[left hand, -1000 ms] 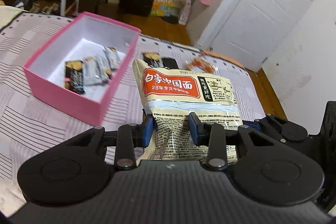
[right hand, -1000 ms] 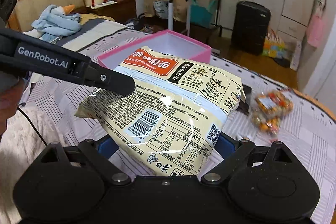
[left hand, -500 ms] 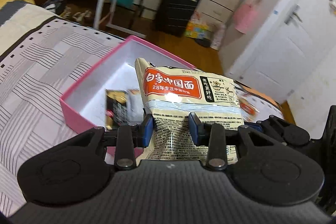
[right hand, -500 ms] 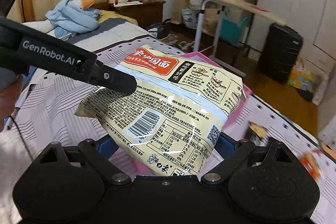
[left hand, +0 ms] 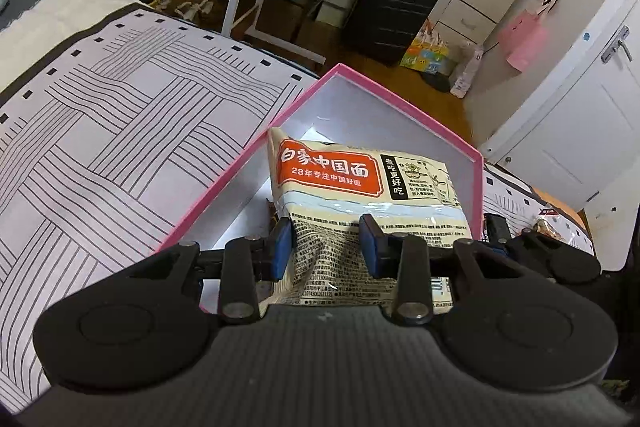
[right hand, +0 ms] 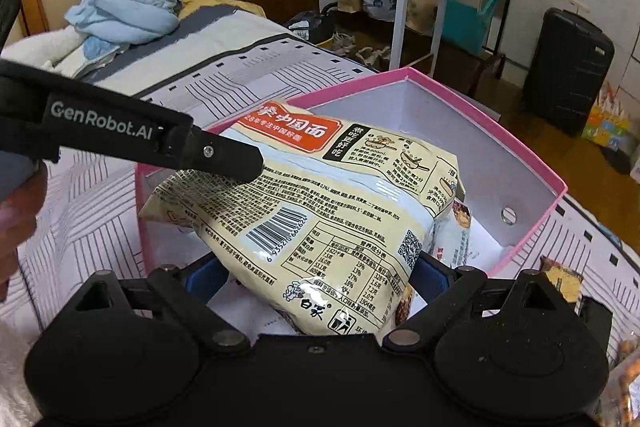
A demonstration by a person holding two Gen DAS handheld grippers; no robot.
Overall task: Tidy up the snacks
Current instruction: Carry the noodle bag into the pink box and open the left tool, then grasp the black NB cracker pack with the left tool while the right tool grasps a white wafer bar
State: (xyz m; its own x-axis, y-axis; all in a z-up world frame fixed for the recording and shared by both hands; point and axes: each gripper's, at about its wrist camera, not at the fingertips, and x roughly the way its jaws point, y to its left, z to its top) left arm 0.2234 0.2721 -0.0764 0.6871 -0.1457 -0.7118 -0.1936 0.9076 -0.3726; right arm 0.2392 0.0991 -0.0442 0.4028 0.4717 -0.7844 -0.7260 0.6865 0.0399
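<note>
On packet (right hand: 320, 211): "28年专注中国好面", apparently

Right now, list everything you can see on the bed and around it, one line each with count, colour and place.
noodle packet: one, cream with orange label, held over the pink box
pink box: one, pink outside, white inside, open on the bed, small snack packs inside
bedspread: one, white with black line pattern, under the box
loose snack bags: at least two, orange-brown, on the bed beside the box
goose plush: one, white wrapped in blue, by the headboard
suitcase: one, black, on the floor
left claw: black, blue pads, pinching the packet
right claw: black, blue pads, shut on the packet's wide end
</note>
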